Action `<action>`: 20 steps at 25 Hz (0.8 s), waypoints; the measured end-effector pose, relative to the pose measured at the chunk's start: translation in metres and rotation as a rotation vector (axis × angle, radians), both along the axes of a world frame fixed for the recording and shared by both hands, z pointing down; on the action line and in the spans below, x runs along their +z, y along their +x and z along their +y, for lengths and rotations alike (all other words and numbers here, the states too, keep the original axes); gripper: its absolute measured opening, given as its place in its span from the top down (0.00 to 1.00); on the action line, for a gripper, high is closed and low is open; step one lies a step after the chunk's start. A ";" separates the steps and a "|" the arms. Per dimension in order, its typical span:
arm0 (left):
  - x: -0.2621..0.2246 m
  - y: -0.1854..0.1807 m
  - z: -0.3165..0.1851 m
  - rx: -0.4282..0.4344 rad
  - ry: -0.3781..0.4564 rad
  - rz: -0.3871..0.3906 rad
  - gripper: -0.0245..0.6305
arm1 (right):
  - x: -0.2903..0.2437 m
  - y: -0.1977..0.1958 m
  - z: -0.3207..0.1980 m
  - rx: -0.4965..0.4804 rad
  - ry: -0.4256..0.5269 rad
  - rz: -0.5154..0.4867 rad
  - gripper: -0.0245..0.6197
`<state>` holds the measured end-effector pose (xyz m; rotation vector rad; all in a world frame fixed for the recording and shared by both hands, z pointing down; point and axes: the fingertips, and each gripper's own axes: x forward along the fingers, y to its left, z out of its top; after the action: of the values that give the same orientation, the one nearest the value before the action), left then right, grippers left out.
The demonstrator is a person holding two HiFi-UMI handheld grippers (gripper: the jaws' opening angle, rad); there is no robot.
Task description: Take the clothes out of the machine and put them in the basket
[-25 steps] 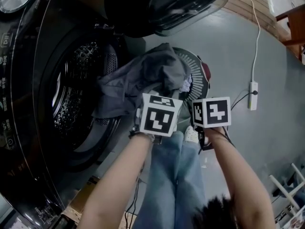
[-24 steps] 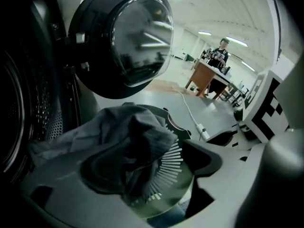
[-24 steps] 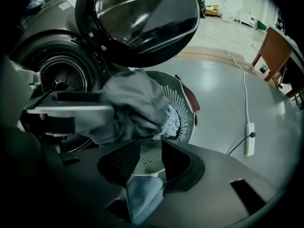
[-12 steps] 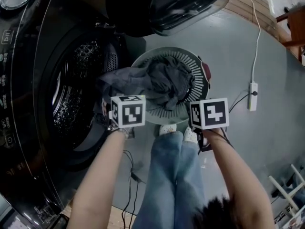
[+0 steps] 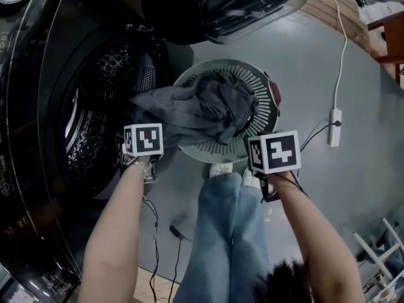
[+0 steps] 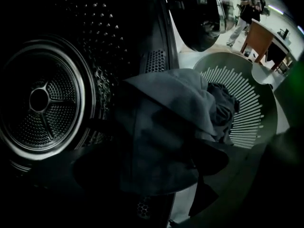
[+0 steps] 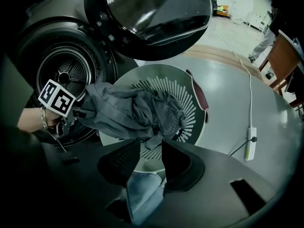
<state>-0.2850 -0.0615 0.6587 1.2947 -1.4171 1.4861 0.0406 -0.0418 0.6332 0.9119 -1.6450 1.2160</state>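
Note:
A grey garment (image 5: 202, 109) lies heaped in the round slatted basket (image 5: 189, 74) on the floor. One end trails over the basket's left rim toward the mouth of the machine drum (image 5: 95, 131). My left gripper (image 5: 145, 155) hangs at that mouth, pointing down beside the trailing end. Its jaws have just been opening and stand wide. In the left gripper view the grey garment (image 6: 166, 127) shows in the gap of the left gripper (image 6: 156, 175), and the pads do not press it. My right gripper (image 7: 151, 156) hovers near the basket's front rim, jaws a little apart with nothing between them.
The machine's round door (image 5: 221, 5) stands swung open above the basket. The person's legs in jeans (image 5: 230, 226) stand just in front of the basket. A power strip (image 5: 335, 126) with its cable lies on the grey floor to the right. A dark red piece (image 5: 273, 96) sits at the basket's right rim.
My left gripper let go of the grey garment, which sank into the basket, and swung left to the drum's mouth. The right gripper has stayed put.

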 end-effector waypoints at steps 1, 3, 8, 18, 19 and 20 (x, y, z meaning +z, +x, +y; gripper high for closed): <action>0.000 -0.001 0.001 -0.009 -0.012 -0.007 0.24 | 0.001 0.000 0.001 -0.005 -0.002 0.002 0.74; -0.009 -0.005 -0.002 -0.006 0.018 -0.098 0.62 | 0.002 0.000 0.003 -0.017 -0.004 0.008 0.74; -0.037 0.075 -0.024 0.214 0.210 0.007 0.93 | 0.002 0.000 0.003 -0.021 -0.007 0.006 0.74; -0.101 0.261 -0.038 0.256 0.380 0.817 0.93 | -0.013 0.017 -0.002 0.016 0.015 0.002 0.74; -0.103 0.264 -0.036 0.262 0.376 0.805 0.93 | -0.014 0.019 -0.002 0.018 0.015 0.003 0.74; -0.104 0.266 -0.034 0.269 0.369 0.787 0.93 | -0.016 0.021 -0.001 0.019 0.016 0.004 0.74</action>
<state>-0.0191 -0.0958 0.5551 2.0644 -1.0209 0.7049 0.0621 -0.0429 0.6170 0.9416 -1.6488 1.2144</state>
